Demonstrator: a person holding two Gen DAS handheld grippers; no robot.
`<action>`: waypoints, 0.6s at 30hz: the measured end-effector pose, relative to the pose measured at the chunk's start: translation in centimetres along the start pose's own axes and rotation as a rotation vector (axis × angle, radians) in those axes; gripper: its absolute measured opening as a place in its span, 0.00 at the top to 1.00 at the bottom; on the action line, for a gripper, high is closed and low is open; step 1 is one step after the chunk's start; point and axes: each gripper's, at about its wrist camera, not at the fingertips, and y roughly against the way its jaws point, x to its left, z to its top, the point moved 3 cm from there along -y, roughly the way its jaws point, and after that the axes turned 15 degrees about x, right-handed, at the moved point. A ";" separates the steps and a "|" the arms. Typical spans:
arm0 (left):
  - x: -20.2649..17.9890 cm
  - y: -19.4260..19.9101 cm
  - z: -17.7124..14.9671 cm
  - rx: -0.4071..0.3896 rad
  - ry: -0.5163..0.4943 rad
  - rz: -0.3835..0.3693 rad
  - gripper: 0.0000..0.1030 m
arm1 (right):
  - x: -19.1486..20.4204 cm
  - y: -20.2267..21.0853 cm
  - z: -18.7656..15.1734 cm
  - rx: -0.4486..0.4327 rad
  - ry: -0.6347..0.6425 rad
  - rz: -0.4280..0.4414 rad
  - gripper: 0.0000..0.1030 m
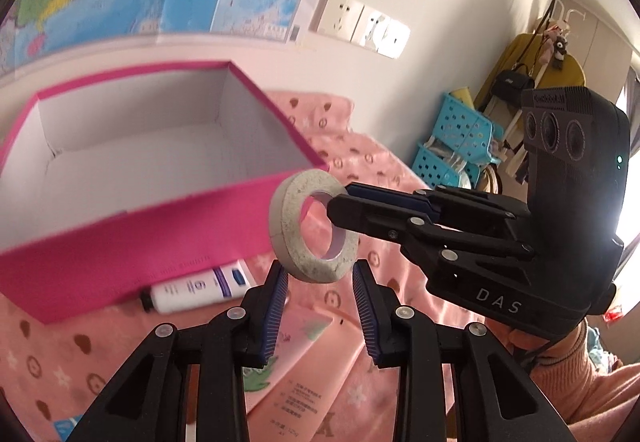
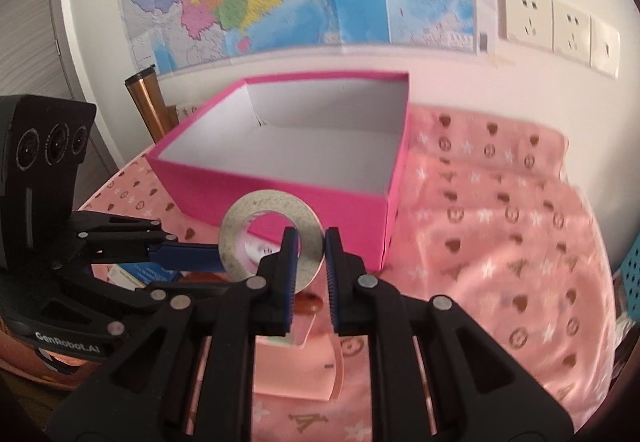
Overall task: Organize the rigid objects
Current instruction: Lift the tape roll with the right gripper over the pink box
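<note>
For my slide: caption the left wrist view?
Right gripper pinches a tape roll by its rim near the open pink box.

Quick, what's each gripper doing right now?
Left gripper: closed on the lower edge of the grey tape ring.
Right gripper: closed on the same ring's wall, reaching through its hole.

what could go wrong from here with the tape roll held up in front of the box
1. Both the left claw and the right claw are shut on the tape roll; if they pull differently, it may twist free.
2. The left claw grips only by its tips, so the hold looks thin.
3. The roll hangs outside the pink box; dropped, it would probably hit the pink tube or white bottle and roll away.
</note>
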 end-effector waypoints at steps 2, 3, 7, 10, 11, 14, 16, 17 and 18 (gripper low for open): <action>0.2 0.6 0.6 -0.013 -0.002 -0.005 0.68 | 0.2 0.3 1.1 -0.008 0.017 -0.002 0.85; 0.4 1.0 1.1 -0.024 -0.004 0.003 0.68 | 0.3 0.4 1.5 -0.014 0.028 -0.009 0.85; 0.8 1.6 2.7 -0.047 -0.012 0.033 0.68 | 0.2 0.5 3.8 -0.028 0.048 -0.019 0.85; 1.3 1.7 4.2 -0.051 -0.003 0.041 0.68 | -0.2 0.2 5.0 -0.030 0.048 -0.014 0.85; 1.5 1.7 4.5 -0.055 -0.001 0.046 0.68 | -0.3 0.0 5.4 -0.026 0.047 -0.015 0.85; 2.4 1.4 5.5 -0.049 0.013 0.048 0.68 | -0.8 -0.8 6.4 -0.012 0.040 -0.011 0.85; 3.0 1.0 6.1 -0.037 0.033 0.038 0.68 | -1.1 -1.4 6.9 0.004 0.039 -0.020 0.85; 3.4 0.8 6.3 -0.031 0.044 0.032 0.68 | -1.1 -1.8 7.0 0.010 0.040 -0.028 0.85; 3.7 0.5 6.6 -0.021 0.055 0.020 0.68 | -1.3 -2.2 7.2 0.020 0.039 -0.034 0.85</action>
